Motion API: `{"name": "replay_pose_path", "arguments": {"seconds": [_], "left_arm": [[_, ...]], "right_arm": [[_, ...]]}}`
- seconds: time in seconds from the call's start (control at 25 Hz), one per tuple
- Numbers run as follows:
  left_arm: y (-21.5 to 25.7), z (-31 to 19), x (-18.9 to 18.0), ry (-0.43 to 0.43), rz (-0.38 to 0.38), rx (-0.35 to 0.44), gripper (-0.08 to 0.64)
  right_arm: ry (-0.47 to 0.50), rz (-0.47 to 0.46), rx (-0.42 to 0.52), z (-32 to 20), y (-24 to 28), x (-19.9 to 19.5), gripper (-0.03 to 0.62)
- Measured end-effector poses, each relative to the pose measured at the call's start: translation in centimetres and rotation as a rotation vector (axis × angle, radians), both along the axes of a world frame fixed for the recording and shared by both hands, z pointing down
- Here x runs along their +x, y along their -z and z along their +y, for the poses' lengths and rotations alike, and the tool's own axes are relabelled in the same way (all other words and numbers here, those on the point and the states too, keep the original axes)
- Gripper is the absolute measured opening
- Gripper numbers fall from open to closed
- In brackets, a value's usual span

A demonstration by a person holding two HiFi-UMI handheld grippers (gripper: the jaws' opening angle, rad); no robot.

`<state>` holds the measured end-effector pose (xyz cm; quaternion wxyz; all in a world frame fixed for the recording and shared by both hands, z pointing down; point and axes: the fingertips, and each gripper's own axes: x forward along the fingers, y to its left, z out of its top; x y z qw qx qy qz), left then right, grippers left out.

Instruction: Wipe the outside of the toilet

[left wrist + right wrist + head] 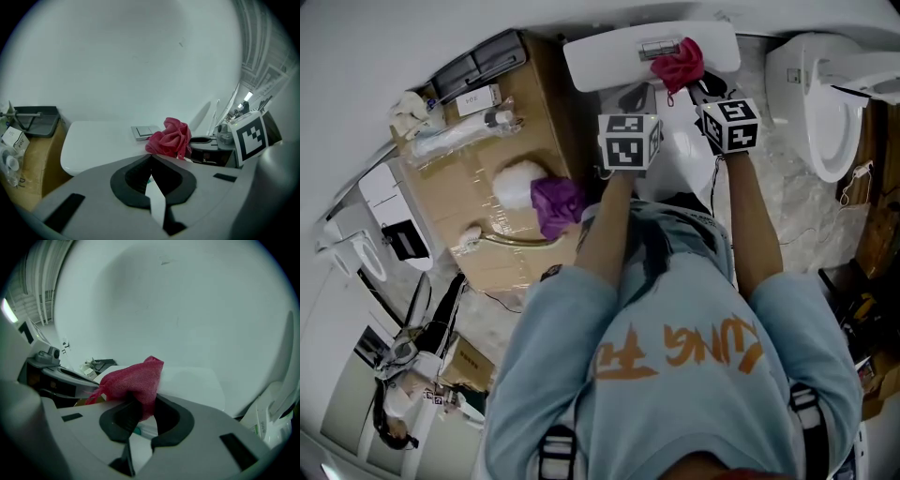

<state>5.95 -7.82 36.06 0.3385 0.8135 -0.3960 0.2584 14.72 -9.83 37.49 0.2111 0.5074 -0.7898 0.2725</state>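
One red cloth (678, 64) sits on the toilet tank lid (600, 58), far centre. Two grippers are present.

- **Right gripper** (139, 405): jaws clamped on the cloth.
- **Left gripper** (151, 158): jaws together, holding nothing, just left of the right one.

One purple cloth (555, 202) lies on the cardboard box (478, 178), left.

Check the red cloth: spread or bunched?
Bunched: the red cloth is a crumpled wad on the tank lid, pinched by the right gripper.
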Motion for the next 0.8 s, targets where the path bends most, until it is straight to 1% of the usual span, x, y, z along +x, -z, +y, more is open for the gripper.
{"name": "replay_pose_path", "arguments": {"seconds": [0.16,0.36,0.48,0.68,0.8], "left_arm": [[0.1,-0.3,1.3,-0.026,-0.002,0.004,0.025],[0.7,-0.4,2.9,-0.048,-0.006,0.017,0.026],[1.0,-0.6,3.6,-0.058,-0.008,0.024,0.025],[0.9,-0.4,3.9,-0.047,-0.005,0.039,0.025],[1.3,-0.5,2.9,-0.013,0.007,0.066,0.025]], "right_arm": [[-0.06,-0.01,-0.007,0.0,-0.1,2.4,0.081],[-0.182,-0.048,-0.01,0.4,-0.1,6.2,0.081],[-0.222,-0.053,-0.003,0.1,0.1,8.1,0.081],[-0.306,-0.066,0.017,0.5,-0.3,10.5,0.08],[-0.381,-0.042,0.039,0.9,-0.6,12.2,0.08]]}}
